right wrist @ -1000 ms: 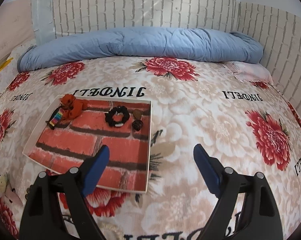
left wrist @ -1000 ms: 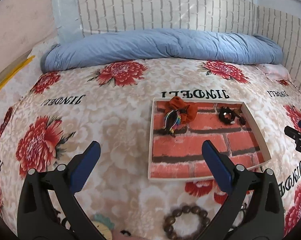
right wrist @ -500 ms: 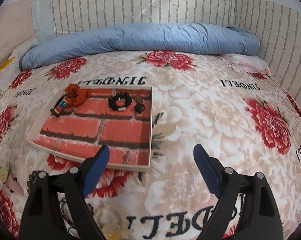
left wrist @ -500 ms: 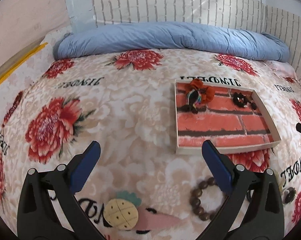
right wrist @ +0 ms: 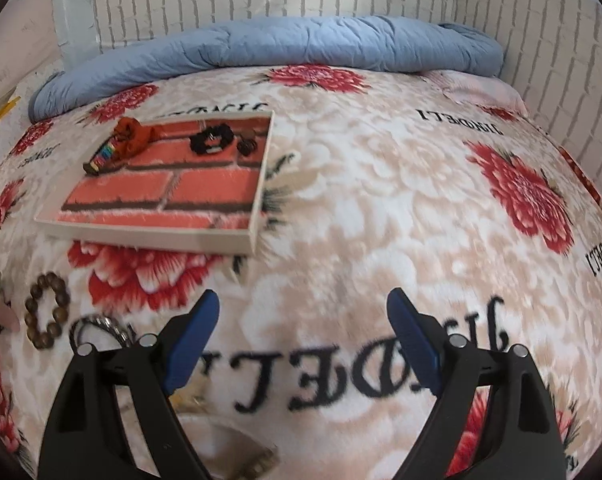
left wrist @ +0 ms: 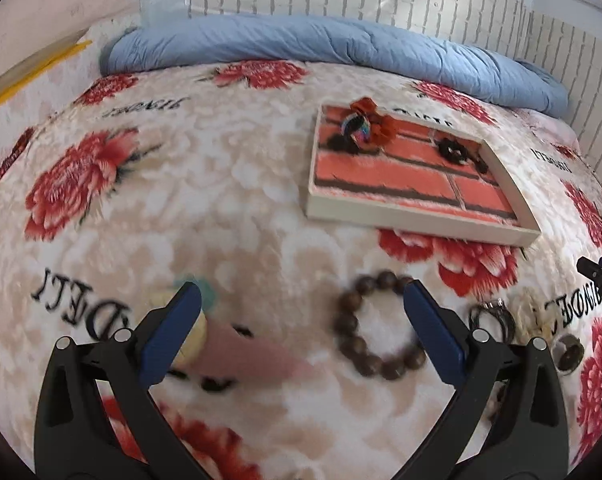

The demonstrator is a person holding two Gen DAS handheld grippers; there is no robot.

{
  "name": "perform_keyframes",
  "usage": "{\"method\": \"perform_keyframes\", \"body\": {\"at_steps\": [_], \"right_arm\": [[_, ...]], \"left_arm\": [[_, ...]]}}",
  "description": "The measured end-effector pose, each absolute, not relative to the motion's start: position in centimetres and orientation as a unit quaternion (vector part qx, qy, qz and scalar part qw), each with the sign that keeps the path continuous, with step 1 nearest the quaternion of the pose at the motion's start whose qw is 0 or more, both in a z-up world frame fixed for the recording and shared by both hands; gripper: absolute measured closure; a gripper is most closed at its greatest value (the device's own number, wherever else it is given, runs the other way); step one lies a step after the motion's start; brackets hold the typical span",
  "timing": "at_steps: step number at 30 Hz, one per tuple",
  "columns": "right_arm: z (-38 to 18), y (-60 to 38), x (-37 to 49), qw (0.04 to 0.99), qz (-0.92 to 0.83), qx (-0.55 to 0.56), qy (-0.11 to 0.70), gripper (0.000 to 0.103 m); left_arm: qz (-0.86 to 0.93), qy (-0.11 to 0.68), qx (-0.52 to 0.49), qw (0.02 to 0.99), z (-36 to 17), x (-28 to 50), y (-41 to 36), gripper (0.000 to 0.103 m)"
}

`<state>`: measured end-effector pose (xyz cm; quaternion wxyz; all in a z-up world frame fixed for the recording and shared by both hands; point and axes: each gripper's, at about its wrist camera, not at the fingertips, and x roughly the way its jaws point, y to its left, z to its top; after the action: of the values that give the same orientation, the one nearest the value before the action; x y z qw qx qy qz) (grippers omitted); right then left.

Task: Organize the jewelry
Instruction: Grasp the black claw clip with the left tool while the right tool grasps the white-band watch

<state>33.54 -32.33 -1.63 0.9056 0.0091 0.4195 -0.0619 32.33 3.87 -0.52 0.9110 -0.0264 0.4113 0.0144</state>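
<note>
A white-rimmed tray with a red brick-print lining lies on the floral bedspread; it also shows in the right wrist view. In it lie an orange scrunchie, a multicoloured band and a black scrunchie. A brown bead bracelet lies in front of the tray, between my left gripper's open fingers. A pink hair clip with a yellow ornament lies by the left finger. My right gripper is open and empty over bare bedspread.
Black hair ties with a metal ring, a pale beaded piece and a dark ring lie right of the bracelet. A rolled blue quilt lies along the brick-pattern wall behind.
Both grippers have pulled back and lowered. The tray has receded in both views, and the bracelet and hair clip now lie between the left gripper's fingers. Both stay open.
</note>
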Motion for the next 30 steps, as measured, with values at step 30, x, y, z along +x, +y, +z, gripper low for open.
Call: {"method": "perform_keyframes", "body": {"at_steps": [30], "right_arm": [[-6.0,-31.9,26.6,0.902,-0.016,0.019,0.432,0.027]], "left_arm": [[-0.107,0.414,0.026,0.903,-4.0,22.9,-10.2,0.005]]}}
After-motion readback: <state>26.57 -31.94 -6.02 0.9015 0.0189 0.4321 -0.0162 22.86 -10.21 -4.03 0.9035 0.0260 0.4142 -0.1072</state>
